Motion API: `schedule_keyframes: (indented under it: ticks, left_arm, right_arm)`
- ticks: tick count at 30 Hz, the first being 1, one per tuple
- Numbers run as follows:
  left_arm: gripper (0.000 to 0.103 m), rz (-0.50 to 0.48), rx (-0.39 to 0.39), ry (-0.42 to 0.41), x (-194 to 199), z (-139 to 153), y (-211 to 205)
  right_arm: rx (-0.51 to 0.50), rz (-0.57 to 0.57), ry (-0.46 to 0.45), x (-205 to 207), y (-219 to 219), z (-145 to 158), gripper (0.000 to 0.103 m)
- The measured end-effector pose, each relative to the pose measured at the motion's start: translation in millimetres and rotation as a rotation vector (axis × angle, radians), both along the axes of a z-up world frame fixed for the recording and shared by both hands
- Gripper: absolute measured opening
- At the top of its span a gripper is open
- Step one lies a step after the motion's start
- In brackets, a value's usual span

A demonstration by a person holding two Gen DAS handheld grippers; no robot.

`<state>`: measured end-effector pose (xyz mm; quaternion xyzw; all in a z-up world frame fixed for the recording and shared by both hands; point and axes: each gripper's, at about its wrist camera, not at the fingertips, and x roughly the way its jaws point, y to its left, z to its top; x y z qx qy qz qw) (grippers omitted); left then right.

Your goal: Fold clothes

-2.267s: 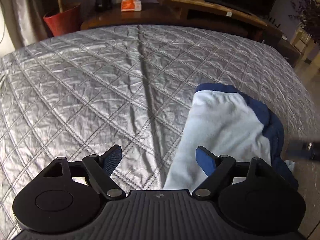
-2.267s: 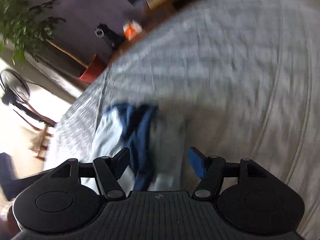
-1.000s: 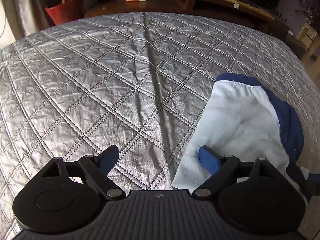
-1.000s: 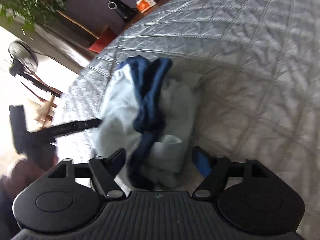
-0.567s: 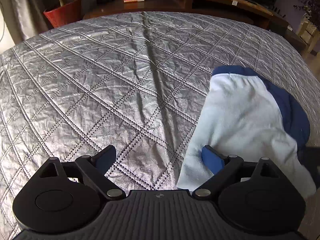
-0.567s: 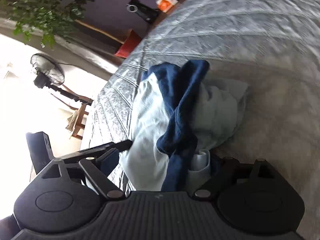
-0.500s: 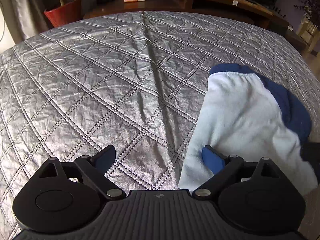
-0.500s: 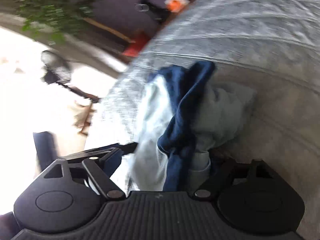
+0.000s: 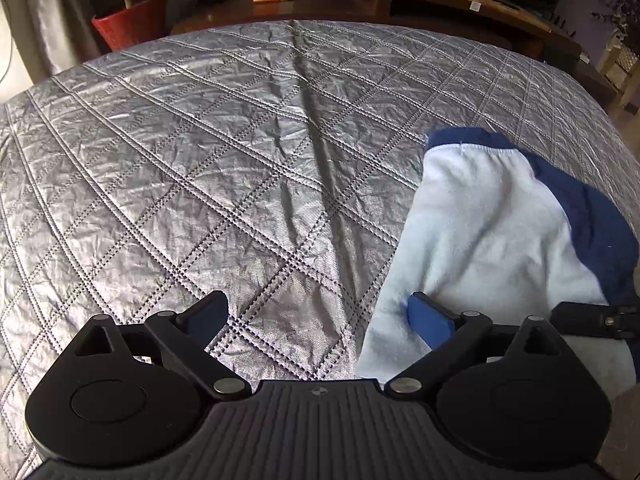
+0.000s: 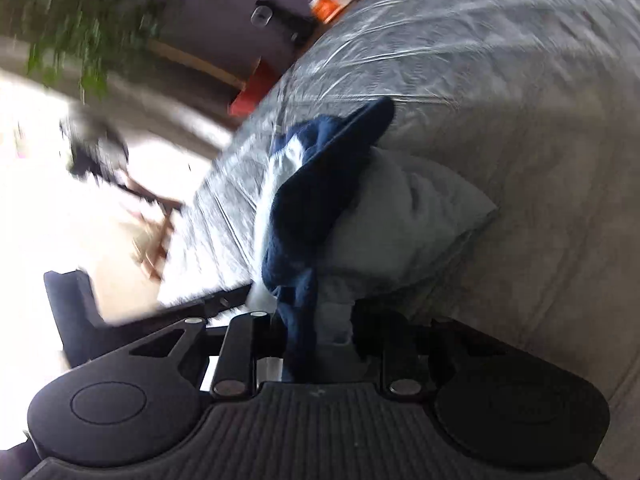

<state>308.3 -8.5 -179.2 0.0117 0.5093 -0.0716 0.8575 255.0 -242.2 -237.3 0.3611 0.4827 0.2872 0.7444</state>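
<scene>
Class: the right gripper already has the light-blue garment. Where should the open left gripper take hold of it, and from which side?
The left gripper should take the garment by its near pale-blue edge, just ahead of its right finger, coming in low from the quilt side. That edge lies flat and exposed; the right gripper clamps the bunched navy end.

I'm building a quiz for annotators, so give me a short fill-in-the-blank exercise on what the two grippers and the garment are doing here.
1. The right gripper is shut on the ____ .
2. The left gripper hovers with its fingers ____ .
3. The garment is pale blue with ____ blue trim.
4. It lies on a silver-grey ____ bedspread.

Missing words: garment; open; dark; quilted
</scene>
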Motion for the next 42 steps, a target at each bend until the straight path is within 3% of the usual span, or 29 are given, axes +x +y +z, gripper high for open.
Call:
schedule_keyframes:
  ticks: [4, 10, 15, 23, 27, 29, 32, 33, 35, 38, 40, 42]
  left_arm:
    - [0.096, 0.03, -0.044, -0.008, 2.8, 7.0, 6.7]
    - [0.095, 0.1, -0.071, -0.04, 8.5, 17.3, 20.6]
    - [0.094, 0.115, -0.084, -0.047, 10.6, 19.8, 23.5]
    - [0.094, 0.078, -0.077, -0.062, 4.2, 18.5, 12.7]
    - [0.094, 0.068, -0.08, -0.06, 3.1, 17.4, 10.9]
    - [0.094, 0.062, -0.082, -0.059, 2.6, 16.9, 10.1]
    - [0.094, 0.051, -0.084, -0.06, 1.7, 16.9, 8.6]
    - [0.094, 0.048, -0.083, -0.062, 1.3, 17.0, 7.8]
    - [0.094, 0.045, -0.087, -0.061, 1.9, 17.1, 6.7]
    - [0.094, 0.032, -0.095, -0.052, 0.3, 17.5, 3.6]
    - [0.094, 0.023, -0.099, -0.047, -0.9, 17.7, 1.5]
    - [0.094, 0.013, -0.104, -0.041, -2.2, 18.0, -0.7]
  right_arm:
    - [0.208, -0.145, 0.061, -13.3, -12.8, -8.6, 0.021]
    - [0.414, -0.299, 0.078, -11.4, -21.2, -19.3, 0.021]
    - [0.437, -0.405, -0.019, -5.2, -44.4, 4.1, 0.021]
    - [0.393, -0.64, -0.271, 32.5, -100.5, 44.8, 0.021]
    - [0.232, -0.758, -0.333, 44.2, -121.3, 39.1, 0.021]
    - [0.199, -0.83, -0.244, 47.0, -129.2, 7.7, 0.023]
    - [-0.003, -0.856, -0.028, 46.8, -134.4, -27.2, 0.026]
    - [-0.055, -0.836, -0.049, 42.7, -129.3, -24.2, 0.027]
    - [-0.16, -0.795, -0.099, 33.0, -118.3, -12.4, 0.043]
    - [-0.368, -0.733, -0.17, -16.5, -133.5, 15.5, 0.044]
    - [-0.576, -0.685, -0.223, -21.8, -122.3, 37.1, 0.041]
    - [-0.752, -0.599, -0.34, -23.8, -106.7, 51.0, 0.042]
